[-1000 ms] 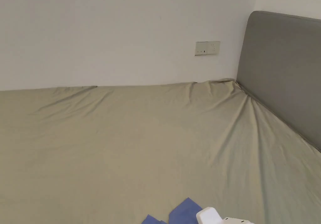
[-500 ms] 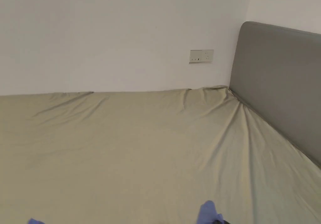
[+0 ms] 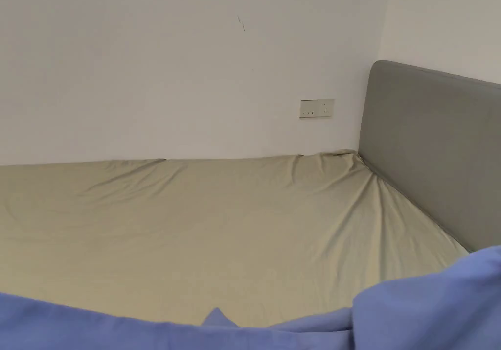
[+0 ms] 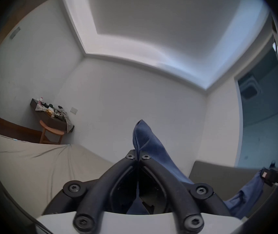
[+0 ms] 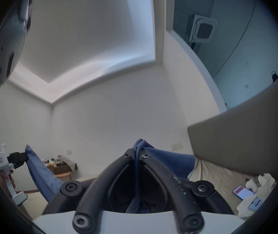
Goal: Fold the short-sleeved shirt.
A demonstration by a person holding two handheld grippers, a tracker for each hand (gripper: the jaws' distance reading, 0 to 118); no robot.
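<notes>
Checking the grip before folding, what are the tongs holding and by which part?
Both tongs, left and right, are shut on the blue shirt, each pinching a bunched bit of its edge.

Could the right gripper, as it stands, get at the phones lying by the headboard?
Probably not yet: the right gripper is shut on the blue shirt, so its jaws are occupied. The phones lie uncovered on the bed sheet, so the path itself looks free.

- I see 1 blue shirt.
- I hold 2 grippers: the left gripper and the right gripper.
- I count 1 bed and 1 grey headboard.
- I count 1 wall socket plate.
- I count 2 phones on the bed.
- I count 1 wooden stool.
</notes>
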